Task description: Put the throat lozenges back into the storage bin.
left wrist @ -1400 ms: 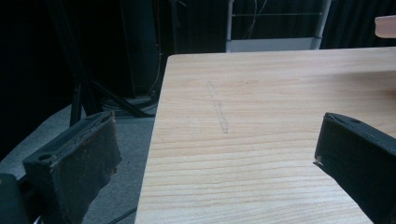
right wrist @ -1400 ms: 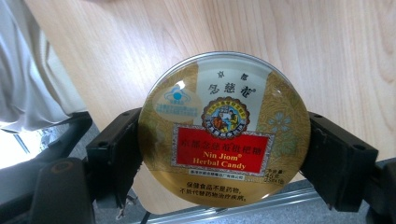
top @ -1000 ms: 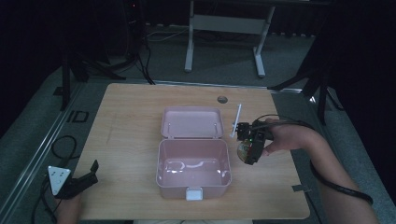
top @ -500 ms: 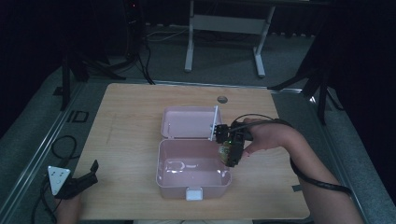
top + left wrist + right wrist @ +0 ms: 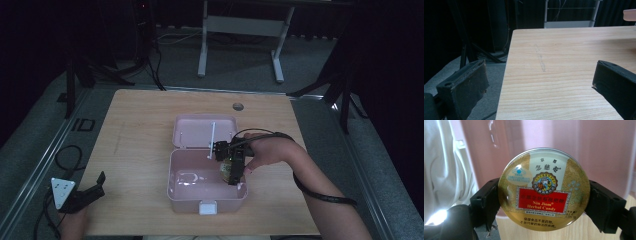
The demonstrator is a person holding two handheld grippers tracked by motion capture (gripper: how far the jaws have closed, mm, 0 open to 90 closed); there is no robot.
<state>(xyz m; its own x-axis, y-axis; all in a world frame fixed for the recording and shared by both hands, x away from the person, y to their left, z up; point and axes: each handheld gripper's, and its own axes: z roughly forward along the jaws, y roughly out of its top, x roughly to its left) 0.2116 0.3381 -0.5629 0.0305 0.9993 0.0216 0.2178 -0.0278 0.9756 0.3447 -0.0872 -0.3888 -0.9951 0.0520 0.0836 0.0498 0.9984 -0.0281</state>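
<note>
Left gripper [image 5: 92, 190] idles with jaws apart at the table's 7 o'clock corner, my right gripper [image 5: 234, 172] clamps the candy tin [image 5: 544, 192] over the pink box's [image 5: 195, 197] 3 o'clock wall, so I'd lower it clear of that rim before releasing.

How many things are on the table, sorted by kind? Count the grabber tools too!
Pink plastic box with open lid: 1
Round gold candy tin, held in the right gripper over the box: 1
Small white item inside the box, too blurred to name: 1
Grippers, counting the left gripper: 2
Total: 5
</note>
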